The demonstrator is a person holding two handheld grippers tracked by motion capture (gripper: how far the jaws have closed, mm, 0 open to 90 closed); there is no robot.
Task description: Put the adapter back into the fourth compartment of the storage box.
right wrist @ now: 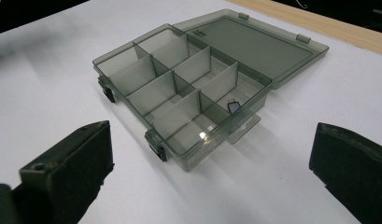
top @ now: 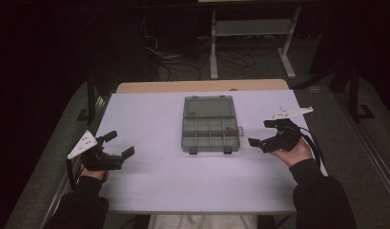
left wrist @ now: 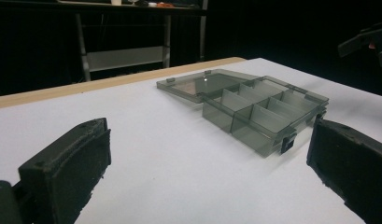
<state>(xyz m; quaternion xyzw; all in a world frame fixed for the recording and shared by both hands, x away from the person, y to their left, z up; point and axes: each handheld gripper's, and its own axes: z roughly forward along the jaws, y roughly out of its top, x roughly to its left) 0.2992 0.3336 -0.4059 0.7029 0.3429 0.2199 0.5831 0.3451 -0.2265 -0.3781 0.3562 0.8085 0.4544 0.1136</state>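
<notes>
A smoky grey plastic compartment box (top: pixel 210 133) lies open in the middle of the white table (top: pixel 154 181), its lid (top: pixel 209 107) flat behind it. Dividers split it into several cells. One cell near the right end holds a small dark part (right wrist: pixel 233 106); the others look bare. My left gripper (top: pixel 120 143) is open, low over the table left of the box. My right gripper (top: pixel 262 132) is open just right of the box. The left gripper view shows the box (left wrist: pixel 254 109) beyond my open left gripper (left wrist: pixel 209 144). In the right gripper view the box (right wrist: pixel 179 93) lies close ahead.
A wooden strip (top: pixel 202 86) runs along the table's far edge. Behind it, on the dark floor, stand a metal frame (top: pixel 250 28) and loose cables (top: pixel 183 62). White table surface stretches on both sides of the box.
</notes>
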